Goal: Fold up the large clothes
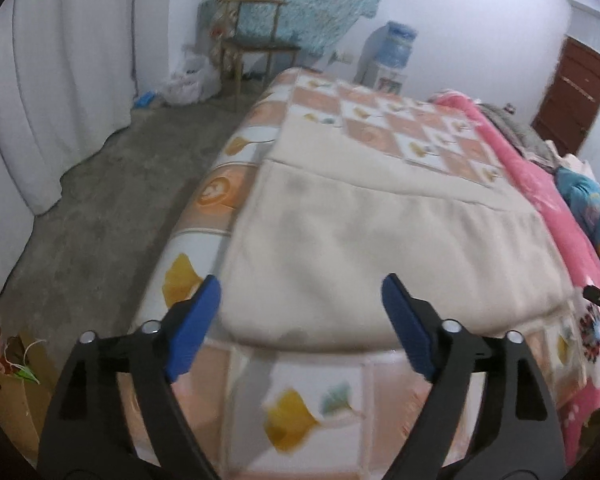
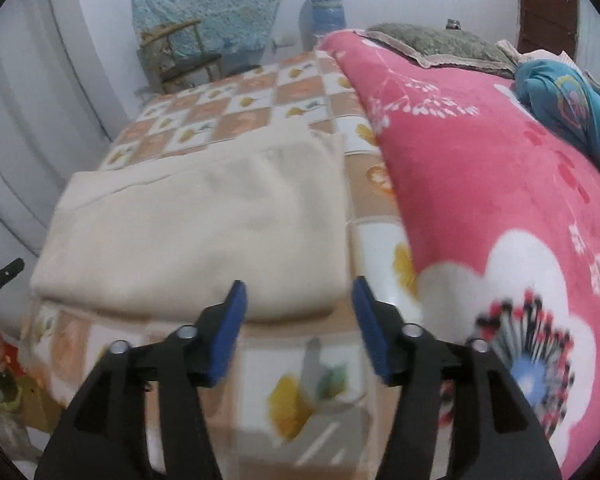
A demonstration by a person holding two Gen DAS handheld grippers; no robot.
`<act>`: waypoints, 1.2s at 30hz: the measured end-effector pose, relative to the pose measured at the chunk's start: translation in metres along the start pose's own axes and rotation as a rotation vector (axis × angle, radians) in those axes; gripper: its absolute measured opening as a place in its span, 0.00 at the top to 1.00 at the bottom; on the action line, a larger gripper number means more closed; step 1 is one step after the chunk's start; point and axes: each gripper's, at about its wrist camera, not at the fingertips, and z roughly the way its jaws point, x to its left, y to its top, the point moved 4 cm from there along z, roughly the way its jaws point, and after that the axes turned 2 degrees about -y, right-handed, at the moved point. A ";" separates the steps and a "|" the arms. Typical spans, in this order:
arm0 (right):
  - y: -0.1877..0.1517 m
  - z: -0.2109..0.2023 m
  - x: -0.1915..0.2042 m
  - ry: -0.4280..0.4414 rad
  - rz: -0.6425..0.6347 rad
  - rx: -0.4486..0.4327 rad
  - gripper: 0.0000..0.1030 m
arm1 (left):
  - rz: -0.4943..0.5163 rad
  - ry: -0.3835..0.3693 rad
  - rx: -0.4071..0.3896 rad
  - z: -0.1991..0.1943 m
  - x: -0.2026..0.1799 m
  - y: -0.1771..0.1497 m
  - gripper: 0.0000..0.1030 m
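A cream garment (image 1: pixel 380 236) lies folded flat on the bed, its rounded near fold close to the bed's front edge. My left gripper (image 1: pixel 300 292) hovers over that near fold, open wide, nothing between its blue pads (image 1: pixel 196 320). In the right wrist view the same cream garment (image 2: pixel 204 232) fills the left middle. My right gripper (image 2: pixel 298 294) hangs open above the garment's near right corner, with no cloth between its pads (image 2: pixel 370 328). The tip of the other gripper (image 2: pixel 4 276) shows at the left edge.
The bed wears a checked leaf-print sheet (image 1: pixel 312 408). A pink flowered blanket (image 2: pixel 500 208) covers its right side, with a grey pillow (image 2: pixel 440 46) and blue cloth (image 2: pixel 564 100) beyond. A wooden chair (image 1: pixel 256 44), water dispenser (image 1: pixel 392 56), white curtain (image 1: pixel 60 80) and concrete floor (image 1: pixel 100 200) surround it.
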 end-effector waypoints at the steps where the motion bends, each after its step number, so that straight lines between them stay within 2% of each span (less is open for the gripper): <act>1: -0.006 -0.005 0.005 0.003 -0.005 -0.008 0.36 | 0.008 -0.002 -0.012 -0.008 -0.006 -0.004 0.16; 5: -0.025 -0.021 0.037 0.000 -0.045 -0.053 0.21 | 0.018 0.030 -0.036 -0.022 -0.031 -0.015 0.09; 10: -0.027 -0.037 0.072 0.004 -0.095 -0.115 0.14 | -0.002 0.049 -0.041 -0.030 -0.054 -0.020 0.08; 12: -0.023 -0.046 0.083 -0.003 -0.099 -0.155 0.08 | 0.001 0.059 -0.036 -0.032 -0.061 -0.019 0.08; 16: -0.017 -0.058 0.096 -0.069 -0.101 -0.235 0.07 | 0.048 0.161 -0.072 -0.039 -0.076 -0.016 0.08; 17: -0.016 -0.058 0.098 -0.084 -0.102 -0.240 0.07 | 0.052 0.167 -0.078 -0.038 -0.080 -0.014 0.08; 23: -0.025 -0.050 0.114 -0.108 -0.112 -0.194 0.06 | 0.039 0.165 -0.087 -0.041 -0.098 -0.022 0.08; 26: -0.031 -0.044 0.120 -0.091 -0.114 -0.156 0.06 | 0.075 0.177 -0.043 -0.033 -0.107 -0.029 0.08; 29: -0.032 -0.040 0.123 -0.081 -0.115 -0.141 0.06 | 0.066 0.168 0.003 -0.023 -0.109 -0.037 0.08; 36: -0.037 -0.029 0.126 -0.081 -0.110 -0.094 0.06 | 0.090 0.186 0.019 -0.019 -0.115 -0.043 0.08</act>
